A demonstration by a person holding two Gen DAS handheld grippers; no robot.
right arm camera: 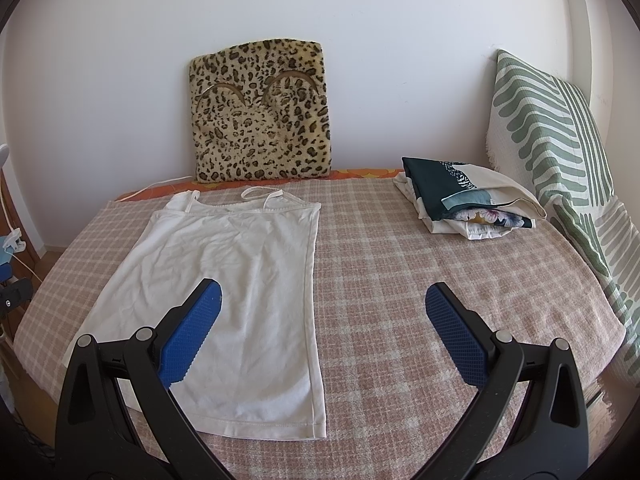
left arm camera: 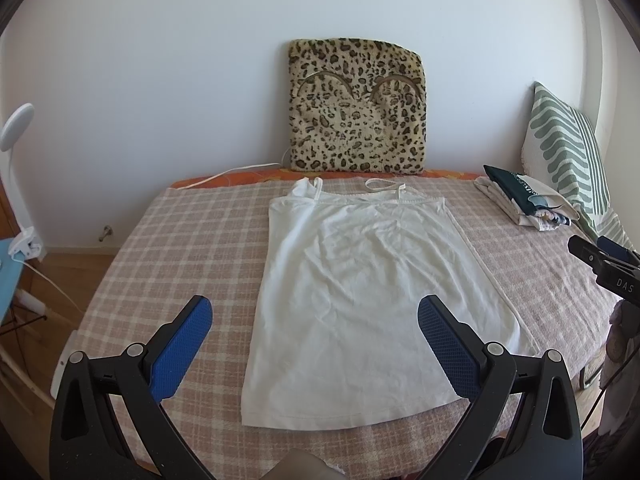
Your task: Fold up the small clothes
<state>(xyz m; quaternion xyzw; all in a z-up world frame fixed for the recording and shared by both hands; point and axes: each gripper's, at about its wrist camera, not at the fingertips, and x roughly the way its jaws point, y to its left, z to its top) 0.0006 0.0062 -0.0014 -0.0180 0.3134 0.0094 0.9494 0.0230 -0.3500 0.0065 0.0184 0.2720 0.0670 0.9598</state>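
A white strappy top (left arm camera: 360,288) lies spread flat on the pink checked bedspread (left arm camera: 180,248), straps toward the wall, hem toward me. It also shows in the right wrist view (right arm camera: 232,288), left of centre. My left gripper (left arm camera: 316,320) is open and empty, hovering above the top's lower half. My right gripper (right arm camera: 324,304) is open and empty, above the top's right edge and the bedspread (right arm camera: 420,248). The right gripper also shows at the right edge of the left wrist view (left arm camera: 604,264).
A leopard-print cushion (left arm camera: 356,108) leans on the wall behind the top. A stack of folded clothes (right arm camera: 464,200) lies at the back right, beside a green-striped pillow (right arm camera: 552,152). A white clip lamp (left arm camera: 16,184) and cable stand left of the bed.
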